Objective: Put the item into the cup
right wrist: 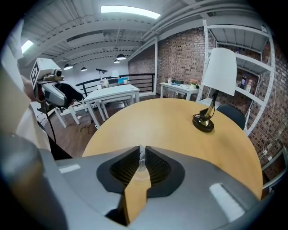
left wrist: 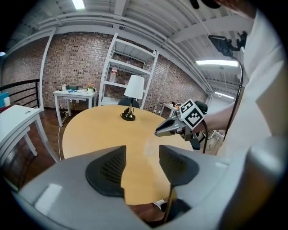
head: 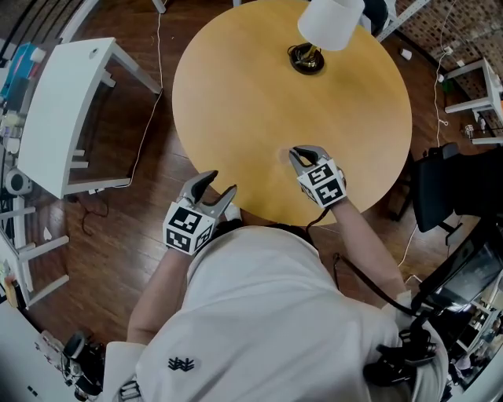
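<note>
Now right tongs point(right wrist: 141, 150) pinch clear piece point(right wrist: 142, 159); left tongs point(left wrist: 143, 156) apart.

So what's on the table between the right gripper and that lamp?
Nothing: the head view shows only bare wooden table between the right gripper, shut on a small clear item, and the lamp.

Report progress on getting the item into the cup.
Done: nothing visibly placed. In hand: the right gripper is shut on a thin clear item over the round table; the left gripper is open and empty. Left: the drop itself; I can't make out a cup.
</note>
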`<state>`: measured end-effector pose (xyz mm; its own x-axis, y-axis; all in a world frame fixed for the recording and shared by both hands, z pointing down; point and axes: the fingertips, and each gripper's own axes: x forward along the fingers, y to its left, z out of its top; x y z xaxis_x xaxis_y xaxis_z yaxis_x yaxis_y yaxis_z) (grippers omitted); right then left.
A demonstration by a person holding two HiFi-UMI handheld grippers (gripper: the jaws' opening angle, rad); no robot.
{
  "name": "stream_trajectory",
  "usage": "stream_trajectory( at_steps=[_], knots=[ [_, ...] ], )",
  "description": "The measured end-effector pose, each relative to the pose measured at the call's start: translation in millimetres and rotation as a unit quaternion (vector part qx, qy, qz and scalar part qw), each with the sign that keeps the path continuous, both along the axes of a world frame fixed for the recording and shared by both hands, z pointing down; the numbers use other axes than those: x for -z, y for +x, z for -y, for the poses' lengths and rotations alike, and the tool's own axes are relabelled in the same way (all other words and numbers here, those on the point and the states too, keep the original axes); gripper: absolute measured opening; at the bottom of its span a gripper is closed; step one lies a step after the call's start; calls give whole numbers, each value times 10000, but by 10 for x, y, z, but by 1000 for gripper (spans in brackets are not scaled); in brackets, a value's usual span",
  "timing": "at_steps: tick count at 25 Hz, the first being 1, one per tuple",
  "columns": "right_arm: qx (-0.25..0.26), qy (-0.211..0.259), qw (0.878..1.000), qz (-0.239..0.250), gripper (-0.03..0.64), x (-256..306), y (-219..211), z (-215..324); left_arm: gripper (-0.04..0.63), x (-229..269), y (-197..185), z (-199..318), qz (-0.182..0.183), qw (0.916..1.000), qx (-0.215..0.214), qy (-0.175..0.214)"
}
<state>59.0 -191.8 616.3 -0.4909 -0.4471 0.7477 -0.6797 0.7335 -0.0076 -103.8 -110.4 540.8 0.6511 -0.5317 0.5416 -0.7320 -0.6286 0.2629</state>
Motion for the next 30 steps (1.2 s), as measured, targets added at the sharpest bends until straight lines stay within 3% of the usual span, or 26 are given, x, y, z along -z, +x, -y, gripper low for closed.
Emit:
stream_trajectory(
  at_steps=[19, 30],
  knots=[
    [8, -286, 9996, 54, 123, -300, -52, 20, 202, -41, -130, 88, 95, 9999, -70, -70],
    [-569, 93, 9977, 364, 118, 217, 174, 26, 201, -36, 72, 200, 11, 9996, -287, 53]
  ],
)
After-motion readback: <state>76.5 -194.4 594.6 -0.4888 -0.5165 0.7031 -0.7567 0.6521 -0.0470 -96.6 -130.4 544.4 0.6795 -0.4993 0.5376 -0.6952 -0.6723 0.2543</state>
